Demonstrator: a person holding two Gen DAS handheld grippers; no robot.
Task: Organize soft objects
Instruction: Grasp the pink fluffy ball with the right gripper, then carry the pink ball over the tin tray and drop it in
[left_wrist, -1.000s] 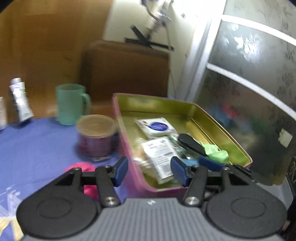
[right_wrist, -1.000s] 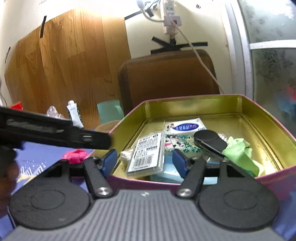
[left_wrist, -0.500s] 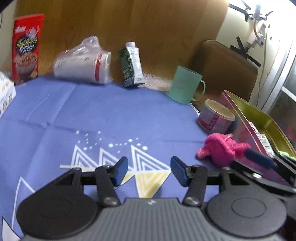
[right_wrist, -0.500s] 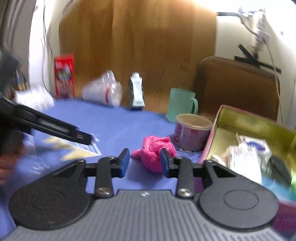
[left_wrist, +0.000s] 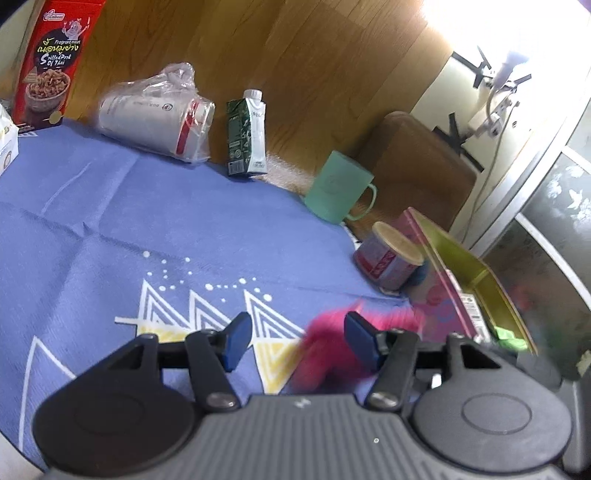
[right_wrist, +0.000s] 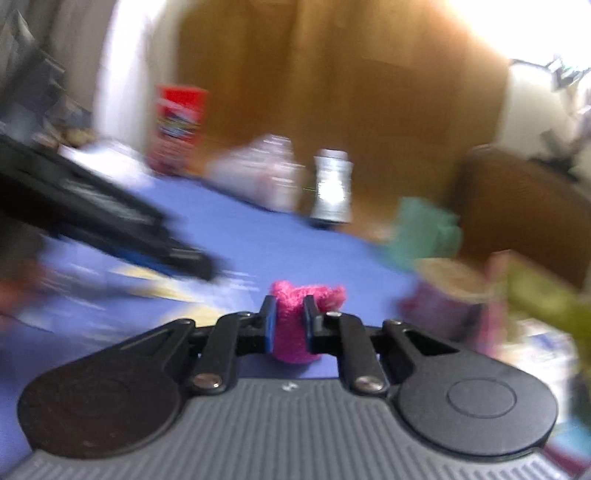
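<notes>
Squeezing from both sides, the right gripper (right_wrist: 287, 318) is pinching the one pink knitted piece (right_wrist: 295, 325), its jaws having just been closing until only a narrow gap remains, filled by the fabric. That soft piece is standing roughly on end between the blue pads (right_wrist: 269, 325), its long axis running up and down, with a bunched top poking above the fingertips and leaning to the right. It is sitting near the middle of the blue tablecloth (right_wrist: 258, 240), close to the near edge; whether it is lifted clear of the cloth is hard to tell through the blur.

Over in the left wrist view, the same pink piece (left_wrist: 325, 347) is appearing as a smear behind the right finger of the left gripper (left_wrist: 295, 338). That gripper's jaws have just been opening and are standing moderately apart, with nothing between them, only the cloth's white and yellow triangle pattern (left_wrist: 207, 306) showing.

Farther back, one red snack box (left_wrist: 51, 66), one wrapped stack of white cups (left_wrist: 155, 114), one green drink carton (left_wrist: 246, 136), one mint mug (left_wrist: 338, 190) and one round lidded tub (left_wrist: 388, 260) are standing or lying along the far and right side. One pink tin tray (left_wrist: 476, 273) with a gold inside is sitting at the right, just beyond the tub.
</notes>
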